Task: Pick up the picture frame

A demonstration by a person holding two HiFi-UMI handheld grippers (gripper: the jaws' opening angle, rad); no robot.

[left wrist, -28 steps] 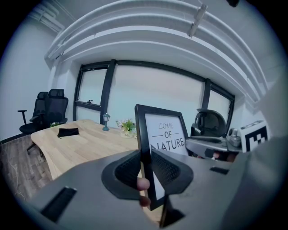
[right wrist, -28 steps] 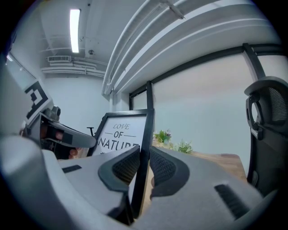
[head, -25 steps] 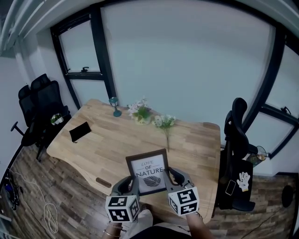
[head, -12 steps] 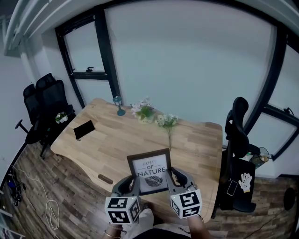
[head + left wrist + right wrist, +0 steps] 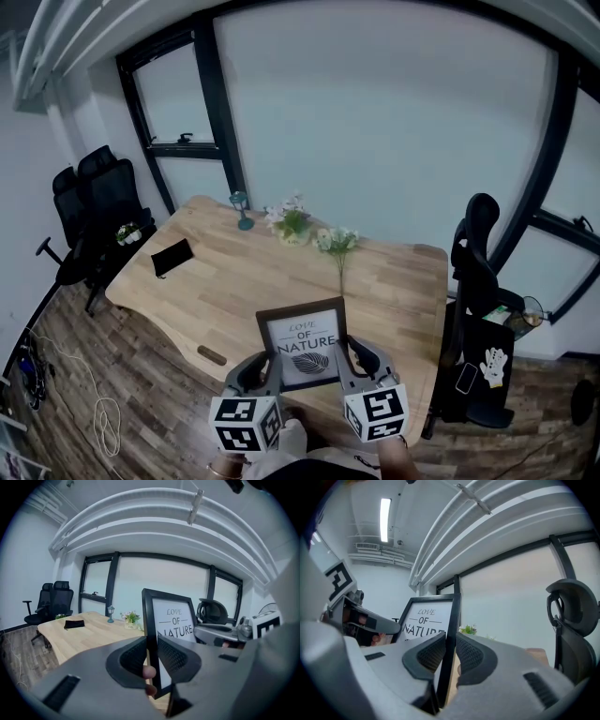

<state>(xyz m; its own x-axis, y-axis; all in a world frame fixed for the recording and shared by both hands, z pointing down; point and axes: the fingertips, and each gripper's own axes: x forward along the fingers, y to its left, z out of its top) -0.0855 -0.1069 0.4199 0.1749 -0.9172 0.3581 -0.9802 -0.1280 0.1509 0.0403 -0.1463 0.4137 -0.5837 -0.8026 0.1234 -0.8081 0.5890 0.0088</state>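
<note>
A dark-framed picture frame [image 5: 303, 341] printed "LOVE OF NATURE" is held upright above the near edge of the wooden table [image 5: 234, 281]. My left gripper [image 5: 271, 367] is shut on its left edge, and my right gripper [image 5: 341, 359] is shut on its right edge. In the left gripper view the frame [image 5: 174, 620] stands edge-on between the ribbed pads [image 5: 171, 656]. The right gripper view shows the frame [image 5: 425, 620] clamped the same way at its right border, near my right gripper [image 5: 449, 651]. My left gripper [image 5: 151, 653] pinches the frame low on its side.
On the table stand a small blue lantern [image 5: 242, 208], a potted flower bunch [image 5: 292, 223], a second flower sprig [image 5: 337, 244] and a black pouch [image 5: 172, 257]. Black office chairs stand at the left [image 5: 98, 211] and right [image 5: 478, 272]. Cables [image 5: 98, 412] lie on the wood floor.
Both grippers and the frame have risen slightly together, still gripped the same way. The head view has shifted a little, so the table sits further right in it.
</note>
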